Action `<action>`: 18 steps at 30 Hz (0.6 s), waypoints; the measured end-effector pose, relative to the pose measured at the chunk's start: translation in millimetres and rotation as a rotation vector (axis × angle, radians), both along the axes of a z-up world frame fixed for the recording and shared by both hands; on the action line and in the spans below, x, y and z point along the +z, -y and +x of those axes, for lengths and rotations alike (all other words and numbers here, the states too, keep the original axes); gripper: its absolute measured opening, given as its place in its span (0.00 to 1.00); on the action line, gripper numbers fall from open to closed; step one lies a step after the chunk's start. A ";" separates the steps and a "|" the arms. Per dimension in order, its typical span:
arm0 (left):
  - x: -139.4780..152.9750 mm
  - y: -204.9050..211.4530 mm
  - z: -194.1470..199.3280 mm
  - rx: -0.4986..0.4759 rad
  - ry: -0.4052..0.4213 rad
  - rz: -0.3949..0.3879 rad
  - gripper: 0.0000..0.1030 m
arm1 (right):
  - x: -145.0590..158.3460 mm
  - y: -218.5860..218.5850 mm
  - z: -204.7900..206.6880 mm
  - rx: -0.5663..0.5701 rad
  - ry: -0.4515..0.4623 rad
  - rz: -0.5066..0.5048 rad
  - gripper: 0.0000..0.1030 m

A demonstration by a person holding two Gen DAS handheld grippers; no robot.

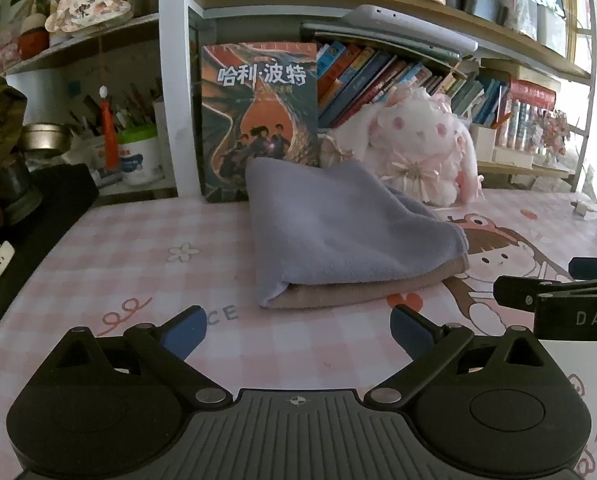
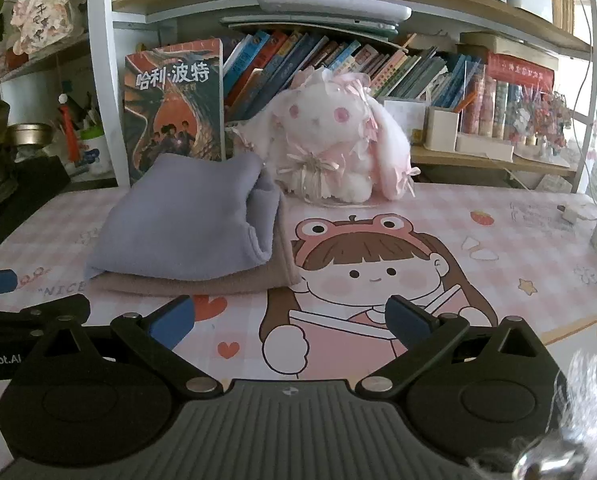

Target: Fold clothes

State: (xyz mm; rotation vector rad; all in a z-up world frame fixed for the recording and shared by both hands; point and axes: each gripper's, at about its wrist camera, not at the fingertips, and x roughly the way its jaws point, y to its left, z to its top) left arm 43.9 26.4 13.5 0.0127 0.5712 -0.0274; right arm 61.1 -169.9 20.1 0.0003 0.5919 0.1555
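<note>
Lavender fleece cloth [image 1: 338, 236] folded into a thick pad, stacked on a folded tan cloth [image 1: 362, 286]. Stack on the pink checked desk mat [image 1: 138, 248], just in front of the upright Harry Potter book [image 1: 258, 116], its far corner overlapping the cover's lower edge in both views. Plush rabbit [image 2: 330, 140] just to the right of the book, close behind the stack's right corner; touching or not, cannot tell.

Left gripper [image 1: 298, 332] low over the mat, near side of the stack, blue fingers spread wide, nothing between them. Right gripper [image 2: 290, 322] likewise splayed and empty, further right of the book, over the cartoon girl print [image 2: 362, 272]. Each tool's tip visible at the edge of the other's view.

Handling, judged: soft, light, limp fleece; no stiffness, likely to sag and unfold if lifted by one layer. Nap probably grippy, not slippery. Not fragile. Lavender pad puffs up at its open right side, layers loose there [image 2: 264, 216]; folded edge faces left and near.

Where to hold: pinch through all layers at the near left corner [image 1: 270, 300] and the near right corner, one tool each, or slide under the tan layer to move the stack whole. Folding appears largely done; a press to flatten the bulge may remain.

Risk: top cloth sliding off the tan one; plush rabbit snagging.
</note>
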 end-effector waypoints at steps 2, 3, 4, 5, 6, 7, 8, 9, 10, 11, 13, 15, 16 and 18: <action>-2.3 0.4 1.9 0.004 -0.006 0.003 0.97 | -3.3 0.0 1.6 -0.010 -0.004 -0.006 0.99; -4.3 0.9 3.6 0.011 -0.010 0.007 0.97 | -4.9 0.0 2.4 -0.015 -0.006 -0.009 0.99; -5.8 1.4 5.1 0.018 -0.014 0.011 0.97 | -6.5 0.0 3.2 -0.020 -0.008 -0.012 0.99; -6.9 1.6 5.9 0.025 -0.016 0.013 0.97 | -8.1 0.1 4.1 -0.028 -0.013 -0.014 0.99; -7.4 1.3 5.6 0.028 -0.018 0.012 0.97 | -9.6 0.2 5.1 -0.039 -0.020 -0.014 0.99; -7.8 1.1 5.2 0.030 -0.019 0.010 0.97 | -10.3 0.5 4.8 -0.043 -0.023 -0.012 0.99; -7.9 1.2 4.4 0.027 -0.019 0.010 0.97 | -10.6 0.4 4.0 -0.039 -0.022 -0.012 0.99; -8.1 1.3 3.7 0.024 -0.019 0.011 0.97 | -10.8 0.2 3.2 -0.034 -0.020 -0.015 0.99; -8.3 1.5 2.9 0.024 -0.019 0.014 0.97 | -11.0 0.0 2.4 -0.028 -0.019 -0.017 0.99; -8.8 1.6 2.4 0.024 -0.020 0.016 0.97 | -11.2 -0.4 1.9 -0.025 -0.018 -0.022 0.99; -9.5 1.5 1.7 0.022 -0.023 0.014 0.97 | -11.8 -0.4 1.1 -0.023 -0.021 -0.024 0.99; -9.6 1.3 1.4 0.020 -0.026 0.011 0.97 | -11.9 0.1 0.6 -0.024 -0.024 -0.018 0.99; -9.6 1.2 1.3 0.019 -0.027 0.010 0.97 | -11.9 0.1 0.3 -0.024 -0.025 -0.017 0.99; -9.5 1.2 1.1 0.018 -0.029 0.009 0.97 | -11.5 -0.6 -0.8 -0.020 -0.026 -0.016 0.99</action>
